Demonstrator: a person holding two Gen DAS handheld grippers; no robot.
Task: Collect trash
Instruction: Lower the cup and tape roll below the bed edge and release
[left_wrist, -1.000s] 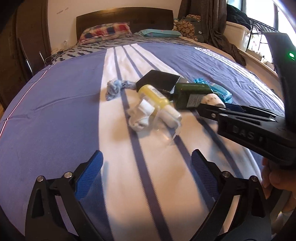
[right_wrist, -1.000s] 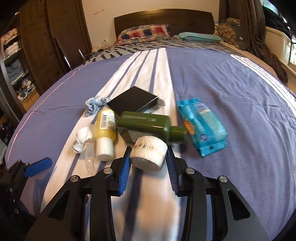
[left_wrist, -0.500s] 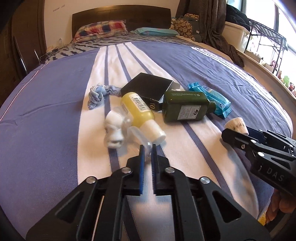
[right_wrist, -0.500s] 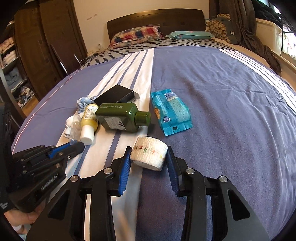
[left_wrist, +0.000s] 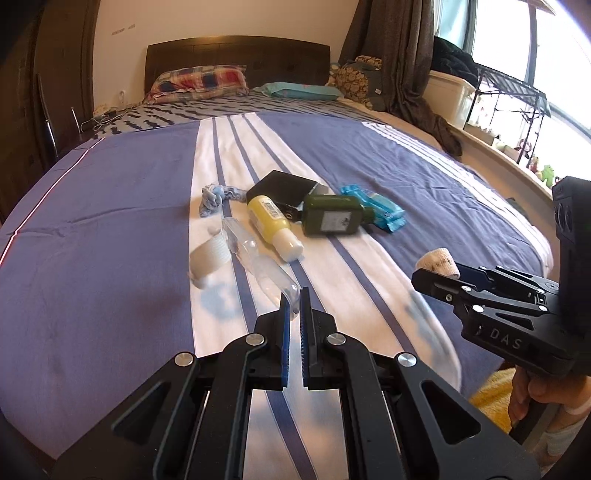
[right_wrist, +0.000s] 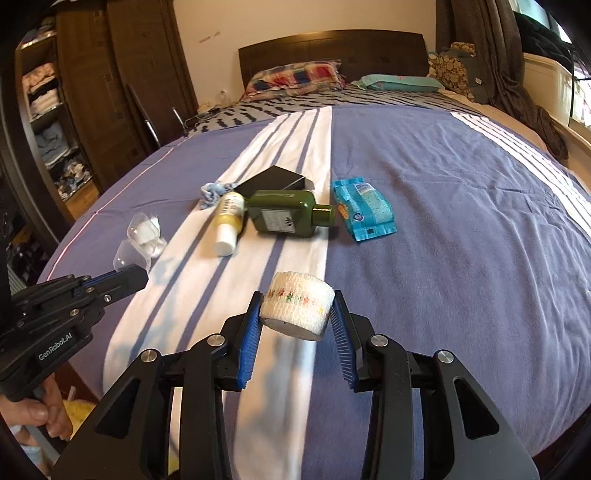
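My left gripper (left_wrist: 294, 300) is shut on the end of a clear plastic wrapper (left_wrist: 258, 258), which hangs just above the bed with a white wad (left_wrist: 208, 254) stuck to it. From the right wrist view the left gripper (right_wrist: 142, 274) shows at the left with the wrapper (right_wrist: 133, 254) sticking up from its tips. My right gripper (right_wrist: 297, 295) is shut on a white bandage roll (right_wrist: 297, 310), held above the striped blanket (right_wrist: 443, 258). On the bed lie a yellow bottle (right_wrist: 231, 221), a green bottle (right_wrist: 284, 216), a blue wipes packet (right_wrist: 364, 208), a black box (right_wrist: 273, 179) and a crumpled blue cloth (right_wrist: 214, 192).
Pillows (right_wrist: 295, 79) and a dark headboard (right_wrist: 332, 48) are at the far end. Wardrobe shelves (right_wrist: 44, 122) stand to the left, a window ledge (left_wrist: 517, 155) to the right. Something yellow (left_wrist: 491, 398) lies on the floor by the near bed edge. A hand (right_wrist: 37, 413) holds each gripper's handle.
The left gripper went from wide open to shut on the clear wrapper and lifted it with the white wad. Both grippers drew back from the pile, the right one carrying the roll.
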